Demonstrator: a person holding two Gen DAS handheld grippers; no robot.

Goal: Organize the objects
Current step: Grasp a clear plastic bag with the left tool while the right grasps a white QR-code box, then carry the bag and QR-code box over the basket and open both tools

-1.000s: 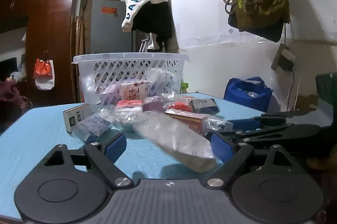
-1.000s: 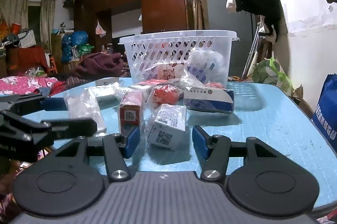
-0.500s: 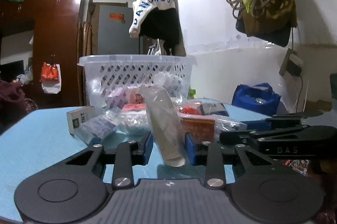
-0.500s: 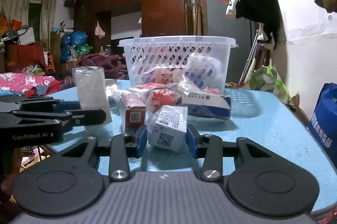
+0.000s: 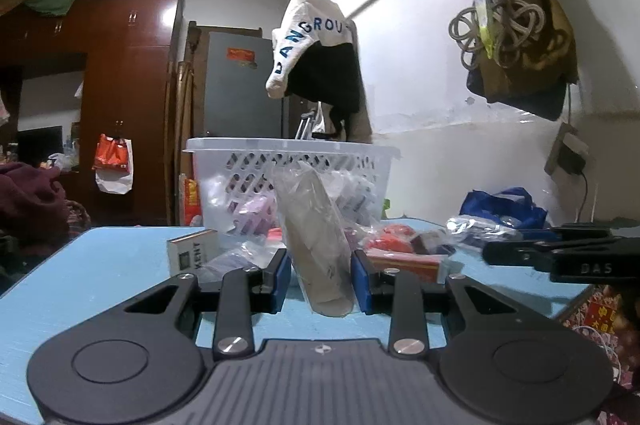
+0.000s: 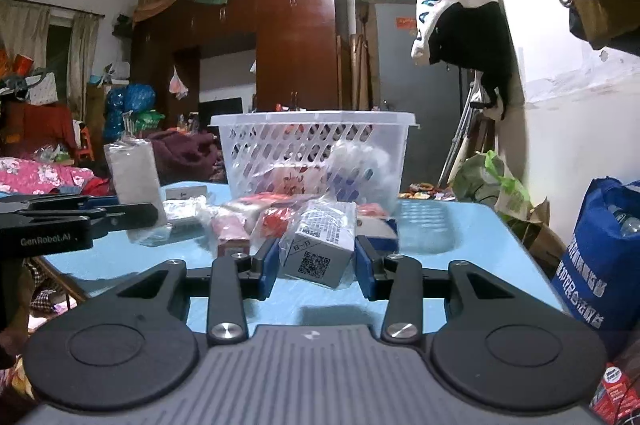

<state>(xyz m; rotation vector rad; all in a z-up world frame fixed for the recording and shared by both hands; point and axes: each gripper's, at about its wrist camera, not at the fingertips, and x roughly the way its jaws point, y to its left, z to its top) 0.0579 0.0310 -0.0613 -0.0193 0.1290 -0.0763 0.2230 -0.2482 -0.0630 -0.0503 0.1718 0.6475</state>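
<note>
My left gripper [image 5: 319, 279] is shut on a clear plastic packet with a grey-white pad inside [image 5: 316, 237] and holds it upright above the blue table [image 5: 100, 265]. The packet also shows in the right wrist view [image 6: 134, 181]. My right gripper [image 6: 316, 267] is shut on a bagged white box with a QR code [image 6: 320, 249], lifted a little off the table. A white perforated basket [image 6: 316, 141] with several packets inside stands at the back of the table; it also shows in the left wrist view [image 5: 292, 157].
Several bagged boxes and red packets [image 6: 256, 217] lie in front of the basket. A white box [image 5: 192, 253] lies at the left of the pile. A blue bag [image 6: 600, 257] stands off the table's right side. The wall runs along the right.
Both grippers closed on their items and lifted them. The left gripper tipped the long packet upright; the right gripper raised the QR-code box off the table.
</note>
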